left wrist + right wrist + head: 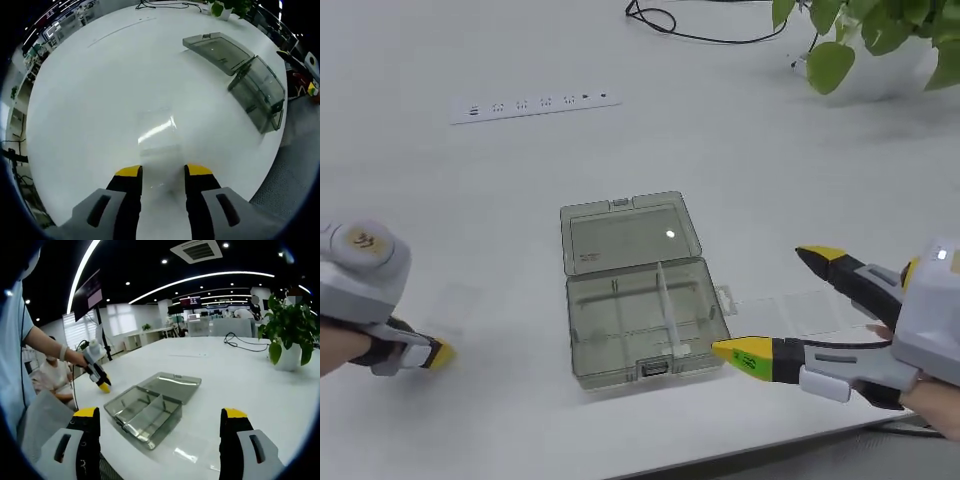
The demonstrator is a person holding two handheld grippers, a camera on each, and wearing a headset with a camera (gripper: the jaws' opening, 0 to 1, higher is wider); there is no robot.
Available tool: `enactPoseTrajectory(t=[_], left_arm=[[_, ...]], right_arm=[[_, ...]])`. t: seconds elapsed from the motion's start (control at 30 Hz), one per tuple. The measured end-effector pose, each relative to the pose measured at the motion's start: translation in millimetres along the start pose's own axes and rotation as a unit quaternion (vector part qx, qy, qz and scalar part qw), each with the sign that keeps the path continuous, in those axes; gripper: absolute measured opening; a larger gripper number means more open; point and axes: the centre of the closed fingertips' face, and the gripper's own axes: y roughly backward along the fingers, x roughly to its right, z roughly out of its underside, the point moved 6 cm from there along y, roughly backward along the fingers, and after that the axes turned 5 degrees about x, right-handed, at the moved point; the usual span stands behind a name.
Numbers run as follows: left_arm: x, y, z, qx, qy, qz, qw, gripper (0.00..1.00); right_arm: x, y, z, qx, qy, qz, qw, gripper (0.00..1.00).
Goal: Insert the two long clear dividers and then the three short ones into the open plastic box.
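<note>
1. Head view: the plastic box [620,368] lies open mid-frame with its lid [630,232] flat behind it, toward the top. One long divider [666,300] appears to stand in it already, running front to back. More clear dividers [802,310] lie flat on the bench [470,200] just right of the box, between the widely spread jaws of the right tongs [778,305]. A faint clear sheet [460,298] lies at left, just above the left tongs [435,352].

2. Left gripper view: the left tongs [164,171] are open and empty, with the jaws either side of the near end of the clear sheet [157,131]. I judge these pieces light, stiff, slick and hard to see. Because they lie flat, they offer only a thin edge. It is probably best to tip one up and pinch it across a short end, gently, since it could snap or shoot out. The box [257,95] sits at upper right, well apart.

3. Right gripper view: the right tongs [160,413] gape wide and hold nothing. The box [145,412] is at centre and a divider [192,452] lies at lower centre. The bench edge looks near at the bottom of the frame, so a sliding piece could go over it. Above the box the bench is open, with the plant [287,335] far off.
</note>
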Motion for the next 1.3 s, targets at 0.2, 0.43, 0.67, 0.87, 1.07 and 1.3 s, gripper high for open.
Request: enactPoseTrajectory(t=[0.2,0.43,0.67,0.87,1.07,1.3], left_arm=[[-3.1,2.0,0.3,-0.008,0.01,-0.004,0.9999,0.3],[-4.3,2.9,1.9,-0.007,0.013,-0.003,0.9999,0.3],[-4.5,6.1,3.0,0.016,0.041,0.003,0.999,0.3],[3.4,12.5,-3.7,0.063,0.074,0.014,0.9952,0.3],[18.4,18.5,-16.6,0.108,0.095,0.034,0.989,0.3],[38.0,27.9,-33.6,0.149,0.097,0.059,0.9823,0.3]], right_arm=[[-0.5,-0.5,-0.4,0.0,-0.003,-0.001,1.0,1.0],[0.6,-1.4,-0.2,-0.002,-0.004,-0.001,1.0,1.0],[-0.8,-2.4,0.7,-0.007,-0.005,-0.004,1.0,1.0],[-0.8,-3.1,1.6,-0.014,-0.008,-0.004,0.9999,1.0],[-0.8,-4.1,2.0,-0.019,-0.01,-0.007,0.9997,0.98],[0.3,-4.5,2.3,-0.025,-0.017,-0.011,0.9995,0.98]])
